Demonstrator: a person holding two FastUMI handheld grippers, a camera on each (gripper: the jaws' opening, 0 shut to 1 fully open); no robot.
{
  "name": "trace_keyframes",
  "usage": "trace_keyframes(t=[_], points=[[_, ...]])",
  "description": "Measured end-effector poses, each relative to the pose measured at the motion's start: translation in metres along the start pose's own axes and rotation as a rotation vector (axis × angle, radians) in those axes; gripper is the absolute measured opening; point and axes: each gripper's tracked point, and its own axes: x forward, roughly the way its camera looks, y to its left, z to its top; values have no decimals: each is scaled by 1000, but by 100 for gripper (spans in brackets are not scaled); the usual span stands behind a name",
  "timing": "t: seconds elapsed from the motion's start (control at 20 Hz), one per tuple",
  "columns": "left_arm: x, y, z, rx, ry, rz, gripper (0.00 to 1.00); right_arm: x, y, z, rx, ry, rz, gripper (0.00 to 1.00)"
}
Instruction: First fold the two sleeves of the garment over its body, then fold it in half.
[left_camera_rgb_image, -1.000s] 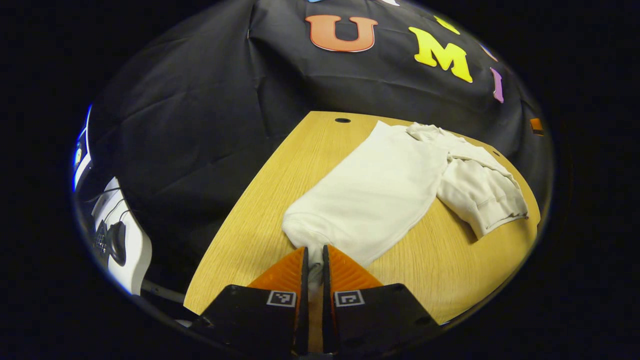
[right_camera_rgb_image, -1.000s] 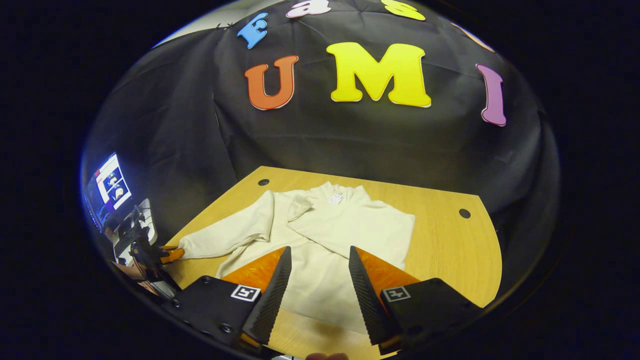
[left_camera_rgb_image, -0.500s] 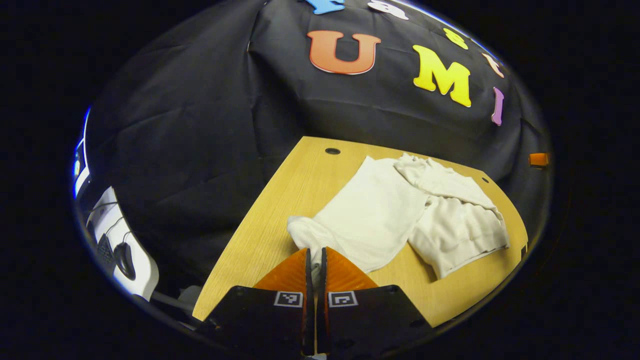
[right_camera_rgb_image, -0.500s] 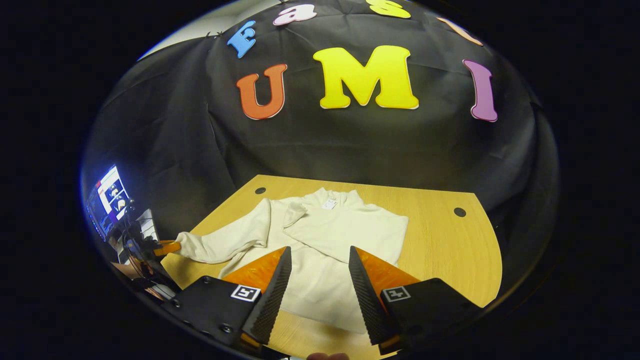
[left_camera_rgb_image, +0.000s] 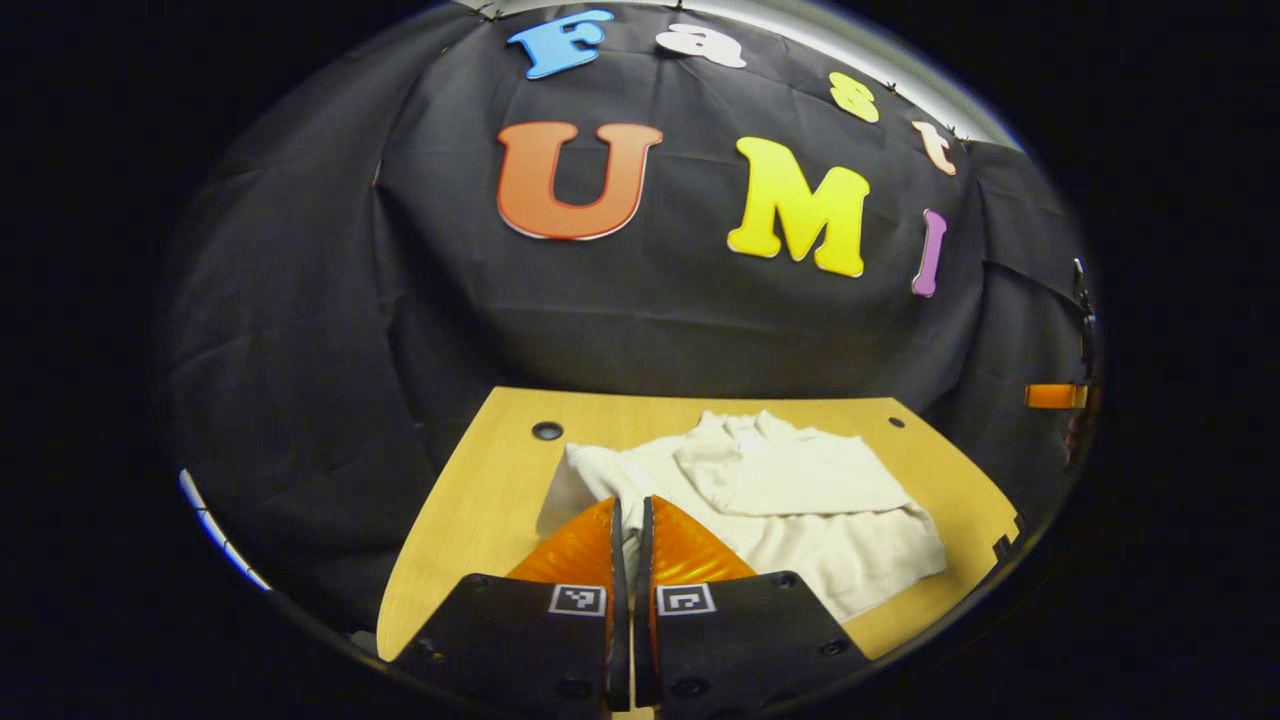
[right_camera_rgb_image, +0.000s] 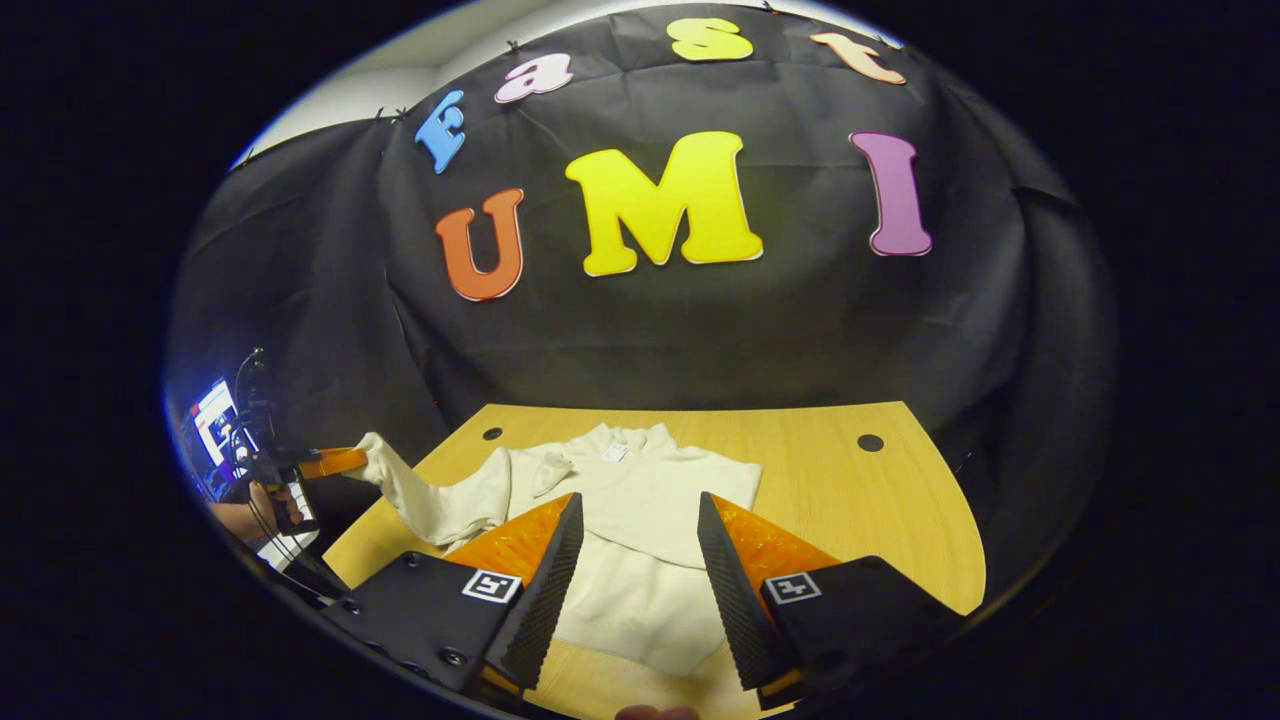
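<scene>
On the worktop (right_camera_rgb_image: 880, 500) the cream garment (right_camera_rgb_image: 640, 545) has one sleeve folded over its body, the other sleeve (right_camera_rgb_image: 425, 495) lifted in the left hand-held gripper (left_camera_rgb_image: 628, 520), the right hand-held gripper (right_camera_rgb_image: 640, 545) wide and empty, the halving left

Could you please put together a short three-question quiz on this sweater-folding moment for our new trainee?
1. True or false: the left tongs are shut on a sleeve of the cream knit sweater.
2. Multiple choice: the right tongs are A) shut on the collar, B) open and holding nothing, C) gripping the light wooden table.
3. Fill in: the other sleeve already lies folded over the sweater's ____.

Key: 1 true; 2 B; 3 body.
</scene>
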Motion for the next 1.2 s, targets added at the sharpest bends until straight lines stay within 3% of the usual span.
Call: trace_keyframes(t=[0.25,0.45,0.7,0.8,1.2], points=[[56,-88,66,38,-72,-152,5,-36,-54,3,84,-81,-82,73],[96,-157,79,73,-65,-270,5,-63,-87,-1,139,-104,-116,74],[145,-241,59,111,8,-408,5,-94,-119,-7,79,-115,-194,73],[165,-269,45,114,45,-444,5,-101,-131,-19,50,-82,-232,82],[228,-337,-27,167,168,-505,5,-130,-173,-25,66,-56,-383,83]])
